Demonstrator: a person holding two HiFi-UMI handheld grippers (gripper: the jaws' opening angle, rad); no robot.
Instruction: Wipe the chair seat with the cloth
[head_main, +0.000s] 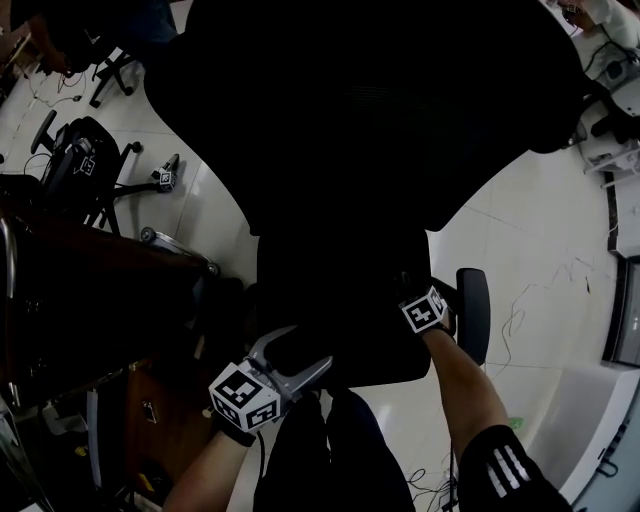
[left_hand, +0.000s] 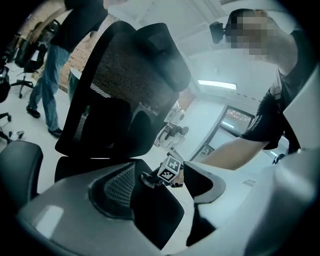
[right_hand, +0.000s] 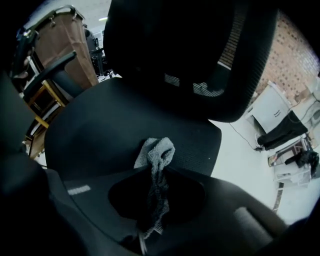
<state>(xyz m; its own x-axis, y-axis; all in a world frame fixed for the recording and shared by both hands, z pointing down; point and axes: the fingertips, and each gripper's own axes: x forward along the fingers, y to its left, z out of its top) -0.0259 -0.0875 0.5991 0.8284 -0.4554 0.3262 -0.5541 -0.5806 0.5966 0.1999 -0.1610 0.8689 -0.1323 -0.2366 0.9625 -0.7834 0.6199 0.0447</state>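
Now your right tool (right_hand: 153, 169) pinches the grey terry cloth (right_hand: 158, 151) over the black mesh chair seat (right_hand: 107, 125), left tool (left_hand: 162, 186) wide and empty; wiping seems unstarted.

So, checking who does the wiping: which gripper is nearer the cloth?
Right. The right gripper has its jaws shut on the cloth over the chair seat; the left gripper is at the seat's front, jaws open.

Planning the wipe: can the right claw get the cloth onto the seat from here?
Probably yes. The right claw grips the cloth close over the seat, and nothing lies between them.
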